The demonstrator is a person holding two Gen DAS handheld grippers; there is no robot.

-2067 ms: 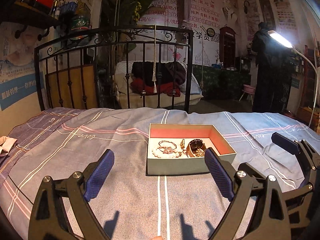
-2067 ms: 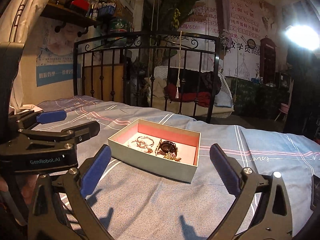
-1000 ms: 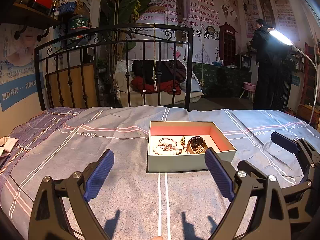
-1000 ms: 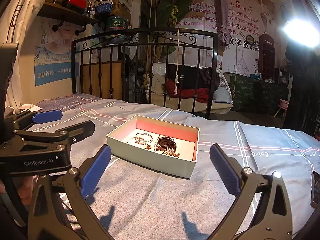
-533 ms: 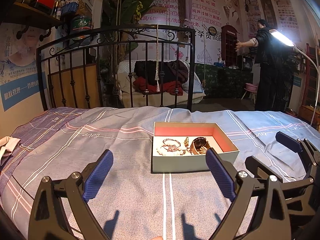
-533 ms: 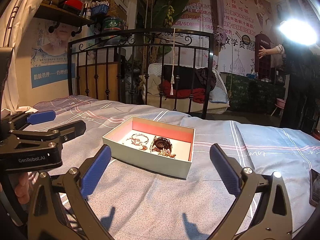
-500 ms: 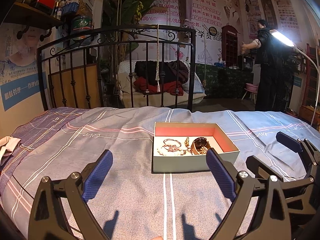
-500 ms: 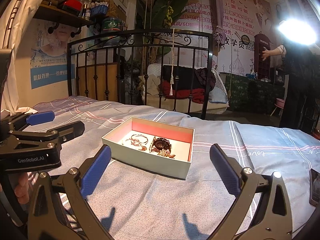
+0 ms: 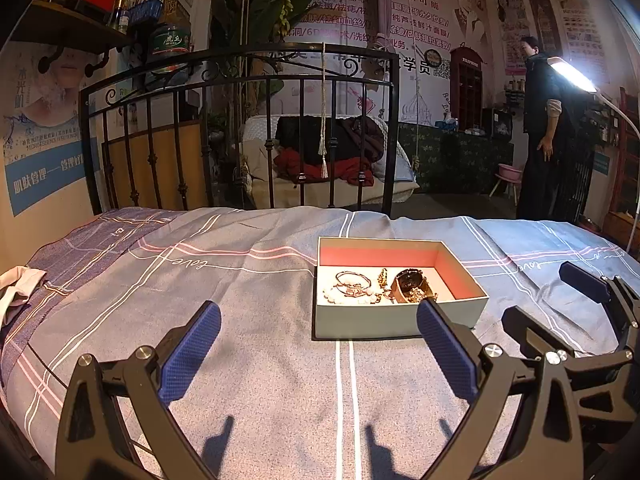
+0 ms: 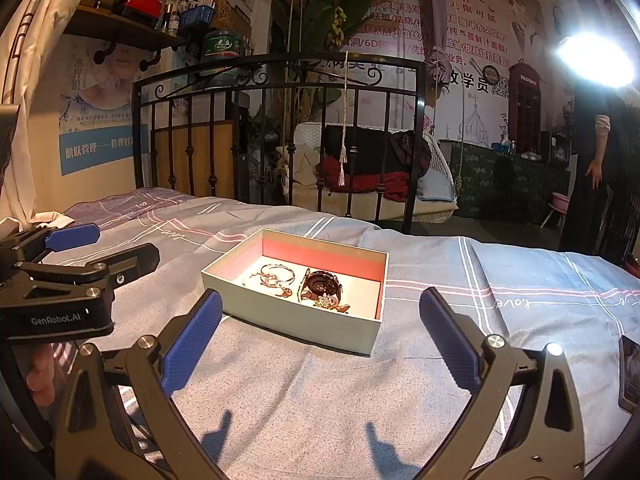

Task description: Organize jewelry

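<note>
An open grey-green box (image 9: 380, 320) with a pink lining sits on the striped bed cover (image 9: 240, 360). It holds thin bracelets (image 9: 352, 284) and a dark watch (image 9: 408, 282) with small gold pieces. My left gripper (image 9: 318, 316) hovers just in front of the box, its jaws opening wide with nothing between them. In the right wrist view the box (image 10: 296, 316) lies ahead, with the bracelets (image 10: 276, 274) and watch (image 10: 322, 282) inside. My right gripper (image 10: 320, 304) is open and empty, short of the box. Each gripper shows at the edge of the other's view.
A black iron bed rail (image 9: 240, 80) closes the far side. White cloth (image 9: 16, 288) lies at the left edge. A dark flat object (image 10: 630, 372) sits at the right edge. A person (image 9: 544, 128) stands by a bright lamp (image 9: 572, 76) at the back right.
Both grippers stay about where they were, open and empty. The person in the background has lowered an outstretched arm.
</note>
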